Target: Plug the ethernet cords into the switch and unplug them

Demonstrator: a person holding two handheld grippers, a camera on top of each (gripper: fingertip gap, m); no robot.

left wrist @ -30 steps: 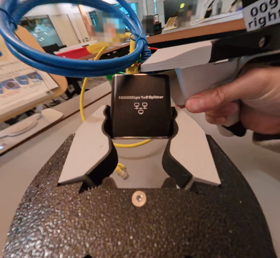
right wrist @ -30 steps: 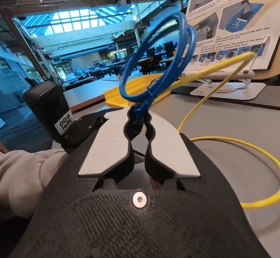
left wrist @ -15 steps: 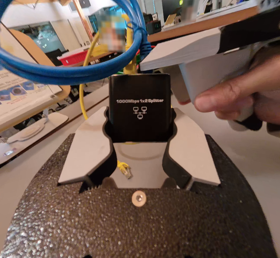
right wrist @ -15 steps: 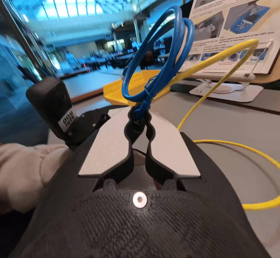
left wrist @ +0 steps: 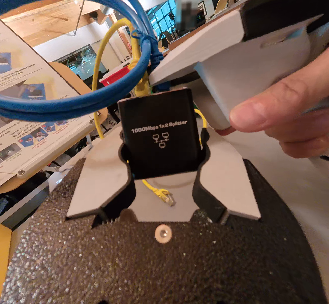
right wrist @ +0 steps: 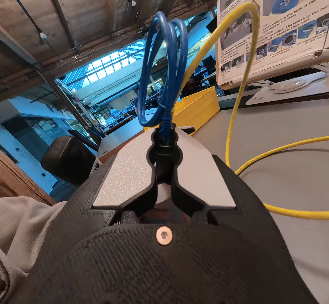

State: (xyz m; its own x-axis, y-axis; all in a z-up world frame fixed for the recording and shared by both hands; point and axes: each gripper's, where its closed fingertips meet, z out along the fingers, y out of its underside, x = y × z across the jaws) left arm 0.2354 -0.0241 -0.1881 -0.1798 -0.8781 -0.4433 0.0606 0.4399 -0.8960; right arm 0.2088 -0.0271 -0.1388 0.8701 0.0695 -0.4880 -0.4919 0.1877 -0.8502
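Note:
My left gripper (left wrist: 162, 140) is shut on the black switch (left wrist: 160, 131) and holds it above the grey table, tilted. A yellow cord (left wrist: 140, 81) and a blue cord (left wrist: 156, 58) meet the switch's far end. My right gripper (right wrist: 164, 135) is shut on the blue cord's plug (right wrist: 165, 131), with the blue coil (right wrist: 163, 72) standing up above it. In the left wrist view its white finger (left wrist: 195, 51) reaches over the switch's far end. Whether the blue plug is seated is hidden. The yellow cord's loose plug (left wrist: 163, 195) lies on the table under the switch.
An instruction board (right wrist: 276, 28) on a stand rises at the table's back. A yellow bin (right wrist: 195, 106) sits beyond my right gripper. The yellow cord (right wrist: 240, 81) arches up and loops over the grey table (right wrist: 284, 170). A person's hand (left wrist: 284, 117) grips the right tool. One gripper's finger ends stand about 5 cm off the other's.
Both grippers have tipped upward and rolled, so the ceiling shows more. The switch now sits tilted in the left gripper. The right gripper is closer over the switch. Both holds are unchanged.

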